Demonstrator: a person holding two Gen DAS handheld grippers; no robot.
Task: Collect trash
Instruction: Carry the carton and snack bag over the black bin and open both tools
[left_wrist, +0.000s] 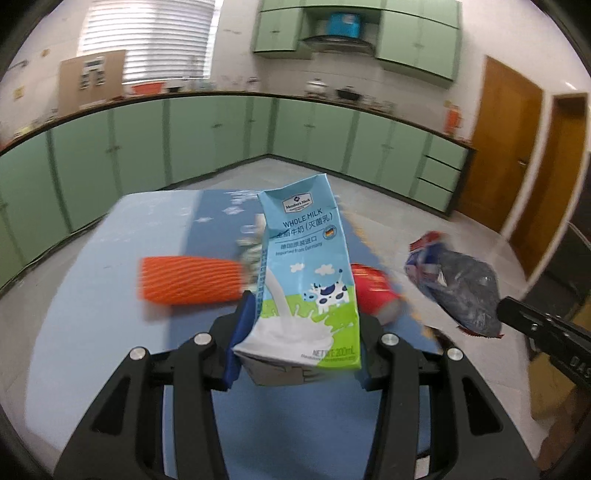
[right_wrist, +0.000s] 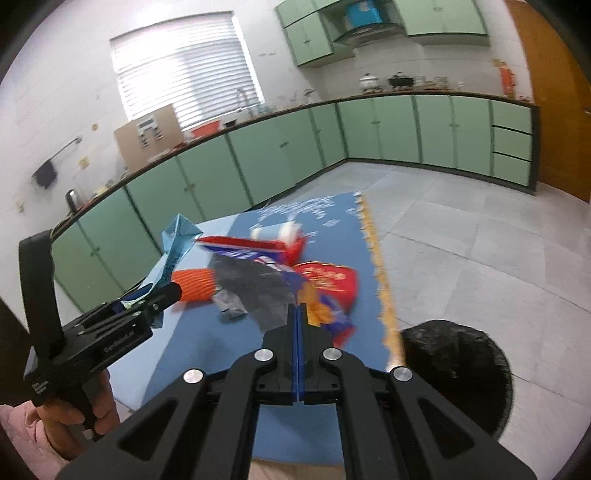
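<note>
Your left hand-held gripper (left_wrist: 295, 332) clenched on milk carton (left_wrist: 303, 266), lifted above surface (left_wrist: 92, 258). Right hand-held gripper (right_wrist: 297, 314) pinching crumpled wrapper (right_wrist: 258, 288), also raised. Orange sleeve (left_wrist: 188, 280) and red pack (left_wrist: 371, 288) left ahead. Black bin (right_wrist: 458, 373), right of right gripper, awaits both.

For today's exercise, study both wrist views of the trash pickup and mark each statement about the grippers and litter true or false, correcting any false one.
1. The left gripper holds a whole milk carton. True.
2. The right gripper is open and holds nothing. False: it is shut on a crumpled snack wrapper.
3. An orange foam fruit net lies on the blue table mat. True.
4. The kitchen cabinets are red. False: green.
</note>
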